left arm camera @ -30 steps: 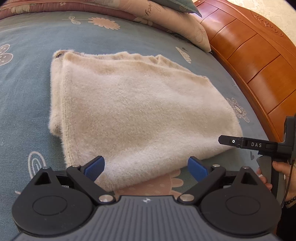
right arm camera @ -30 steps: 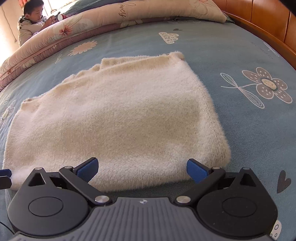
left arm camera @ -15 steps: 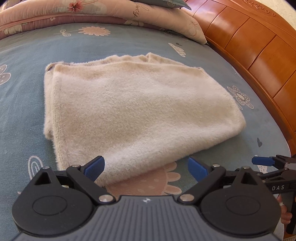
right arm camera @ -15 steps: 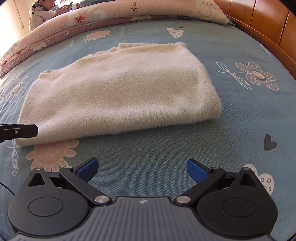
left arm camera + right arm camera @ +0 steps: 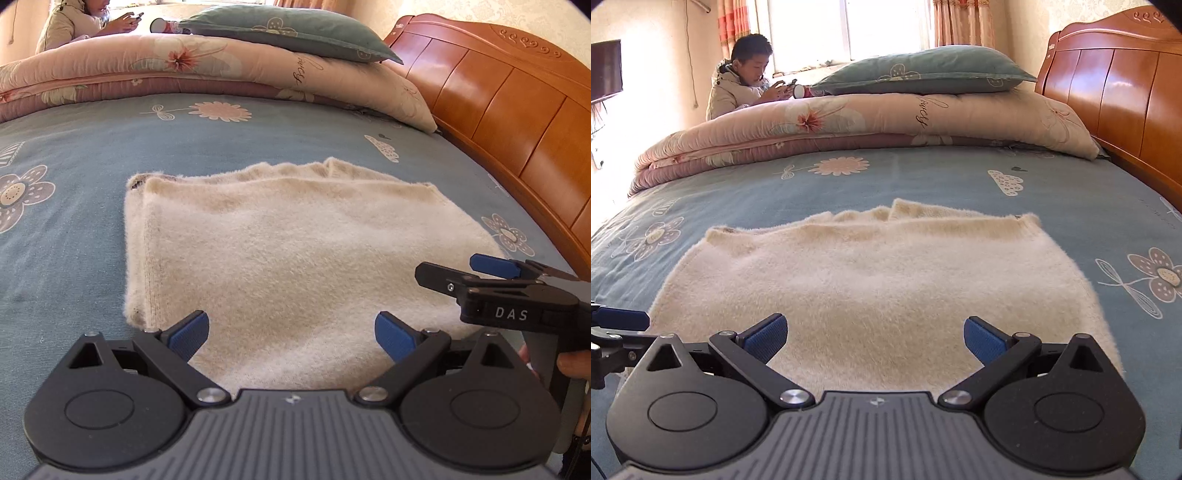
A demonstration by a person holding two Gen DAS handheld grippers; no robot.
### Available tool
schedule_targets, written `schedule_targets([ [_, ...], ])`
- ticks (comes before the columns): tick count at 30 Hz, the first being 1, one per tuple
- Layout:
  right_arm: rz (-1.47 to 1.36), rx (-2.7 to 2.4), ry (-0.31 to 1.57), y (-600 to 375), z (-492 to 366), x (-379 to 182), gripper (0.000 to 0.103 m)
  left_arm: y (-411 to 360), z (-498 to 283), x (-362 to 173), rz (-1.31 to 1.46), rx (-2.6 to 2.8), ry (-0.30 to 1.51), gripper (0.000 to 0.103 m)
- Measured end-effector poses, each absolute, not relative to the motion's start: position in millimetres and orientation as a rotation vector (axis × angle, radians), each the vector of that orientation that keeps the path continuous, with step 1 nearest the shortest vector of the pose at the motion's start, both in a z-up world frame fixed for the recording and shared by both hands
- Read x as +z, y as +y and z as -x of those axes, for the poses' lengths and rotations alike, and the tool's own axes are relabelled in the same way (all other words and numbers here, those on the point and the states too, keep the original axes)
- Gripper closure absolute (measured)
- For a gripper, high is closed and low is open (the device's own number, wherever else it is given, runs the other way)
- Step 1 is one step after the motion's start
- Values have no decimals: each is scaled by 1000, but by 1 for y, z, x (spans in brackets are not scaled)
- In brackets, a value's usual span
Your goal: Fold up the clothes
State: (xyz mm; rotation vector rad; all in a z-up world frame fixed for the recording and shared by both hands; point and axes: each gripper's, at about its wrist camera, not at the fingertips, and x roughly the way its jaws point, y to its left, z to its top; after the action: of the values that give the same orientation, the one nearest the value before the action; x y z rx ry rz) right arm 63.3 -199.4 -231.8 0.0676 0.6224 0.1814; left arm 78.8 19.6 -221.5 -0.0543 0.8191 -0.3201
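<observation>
A fuzzy cream sweater point(image 5: 288, 251) lies folded into a rough rectangle on the blue flowered bedsheet point(image 5: 74, 147). It fills the middle of the right wrist view too, as the same cream sweater point(image 5: 879, 280). My left gripper point(image 5: 291, 332) is open over the sweater's near edge, nothing between its blue pads. My right gripper point(image 5: 875, 338) is open as well, low over the near edge. From the left wrist view, the right gripper point(image 5: 491, 273) juts in at the right, with a hand point(image 5: 572, 363) on its handle. A left gripper fingertip point(image 5: 620, 319) shows at the left edge.
A folded floral quilt point(image 5: 849, 122) with a grey-green pillow point(image 5: 923, 74) on top lies across the far side of the bed. An orange wooden headboard point(image 5: 517, 96) runs along the right. A person point(image 5: 746, 74) sits behind the quilt near a window.
Both grippers have dropped and tilted to a lower, flatter angle and come forward to the sweater's near edge, staying open. The sweater has not moved.
</observation>
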Motion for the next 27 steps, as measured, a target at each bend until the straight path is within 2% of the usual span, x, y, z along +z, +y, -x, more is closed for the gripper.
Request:
schedule_targets([
  [6, -57, 133, 742, -202, -86, -251, 0, 15, -91, -242, 57, -278, 917, 7],
  [9, -68, 109, 850, -214, -86, -244, 0, 8, -87, -232, 73, -281, 876, 7],
  [13, -9, 107, 949, -232, -82, -208, 0, -12, -80, -200, 75, -144, 826, 7],
  [21, -108, 189, 1061, -271, -92, -136, 0, -49, -88, -134, -64, -193, 961, 5],
  [27, -157, 258, 1100, -274, -99, -131, 0, -47, -108, -144, 31, -157, 966, 5],
])
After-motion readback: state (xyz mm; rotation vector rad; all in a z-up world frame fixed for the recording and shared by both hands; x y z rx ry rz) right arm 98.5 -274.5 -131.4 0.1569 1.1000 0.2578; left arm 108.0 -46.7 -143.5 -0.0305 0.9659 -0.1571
